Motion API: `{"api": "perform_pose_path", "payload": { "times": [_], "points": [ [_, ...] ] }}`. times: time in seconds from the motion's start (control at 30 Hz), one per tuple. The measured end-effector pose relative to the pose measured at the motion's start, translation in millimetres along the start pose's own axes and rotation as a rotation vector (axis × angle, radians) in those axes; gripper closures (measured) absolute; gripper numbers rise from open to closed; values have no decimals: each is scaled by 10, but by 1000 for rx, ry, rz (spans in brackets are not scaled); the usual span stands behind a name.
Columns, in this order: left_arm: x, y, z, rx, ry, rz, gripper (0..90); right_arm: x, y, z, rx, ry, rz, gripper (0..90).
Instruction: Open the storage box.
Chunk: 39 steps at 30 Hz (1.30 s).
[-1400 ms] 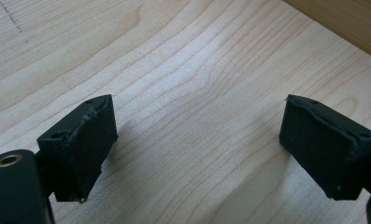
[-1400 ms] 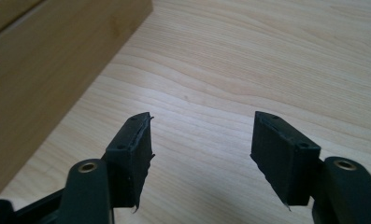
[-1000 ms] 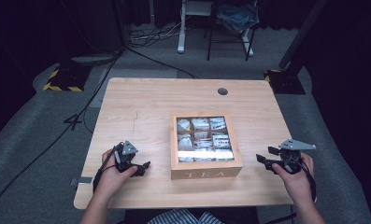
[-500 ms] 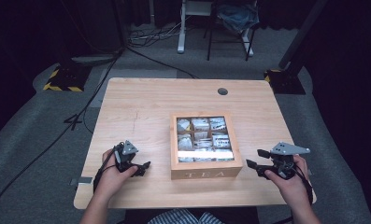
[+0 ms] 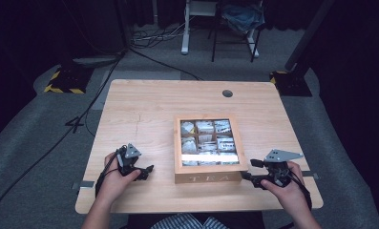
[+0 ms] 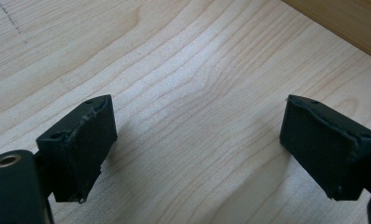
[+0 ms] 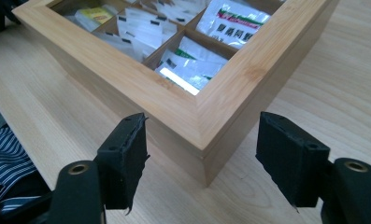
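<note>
You are bringing your right tool [image 5: 252,170] up to the near right corner of the square light-wood tea box with the glass-windowed lid [image 5: 210,149], which is sitting near the middle of the pale wooden desk [image 5: 144,109], a little toward its near edge. In the right gripper view that corner [image 7: 206,135] is lying between the two black pads [image 7: 127,158], which have just been opening a little and are standing apart from the wood on both sides, so nothing is gripped yet. Your left tool [image 5: 148,171] is resting on the desk to the left of the box, well apart from it, with its jaws spread wide over bare wood [image 6: 197,140] and holding nothing.

As far as the work goes, you are only at the approach: the lid looks closed, the sachets [image 7: 192,65] are lying in their compartments, and the grasping and handling of the box are still ahead of you.

For writing, the near face of the box is carrying the word "TEA" [image 5: 204,178]. The sachets are showing green and red printed marks with small characters, too small to read with confidence.
</note>
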<state>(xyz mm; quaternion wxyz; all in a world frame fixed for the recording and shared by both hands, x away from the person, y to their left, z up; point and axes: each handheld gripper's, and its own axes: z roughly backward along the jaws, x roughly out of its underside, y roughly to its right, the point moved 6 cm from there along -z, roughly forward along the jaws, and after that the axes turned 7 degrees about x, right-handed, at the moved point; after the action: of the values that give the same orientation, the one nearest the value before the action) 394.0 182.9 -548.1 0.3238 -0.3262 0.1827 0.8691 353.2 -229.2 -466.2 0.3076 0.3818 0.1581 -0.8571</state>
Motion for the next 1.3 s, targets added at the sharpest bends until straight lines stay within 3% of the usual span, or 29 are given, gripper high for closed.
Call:
{"api": "perform_pose_path", "payload": {
  "times": [0.13, 0.27, 0.57, 0.77, 1.07, 1.3],
  "points": [
    [0, 0, 0, 0, 0, 0, 115, 27, -20, -67, -5, -13, 14, 346],
    [0, 0, 0, 0, 0, 0, 115, 38, -40, -105, 0, -15, 46, 412],
    [0, 0, 0, 0, 0, 0, 115, 67, -60, -120, 54, -48, 111, 506],
    [-1, 1, -1, 2, -2, 1, 114, 64, -59, -89, 58, -55, 103, 565],
    [-4, 4, -3, 4, -5, 1, 113, 54, -62, -67, 57, -46, 74, 583],
    [-5, 4, -3, 5, -5, 2, 113, 9, -84, -15, 89, -21, 61, 586]
  ]
}}
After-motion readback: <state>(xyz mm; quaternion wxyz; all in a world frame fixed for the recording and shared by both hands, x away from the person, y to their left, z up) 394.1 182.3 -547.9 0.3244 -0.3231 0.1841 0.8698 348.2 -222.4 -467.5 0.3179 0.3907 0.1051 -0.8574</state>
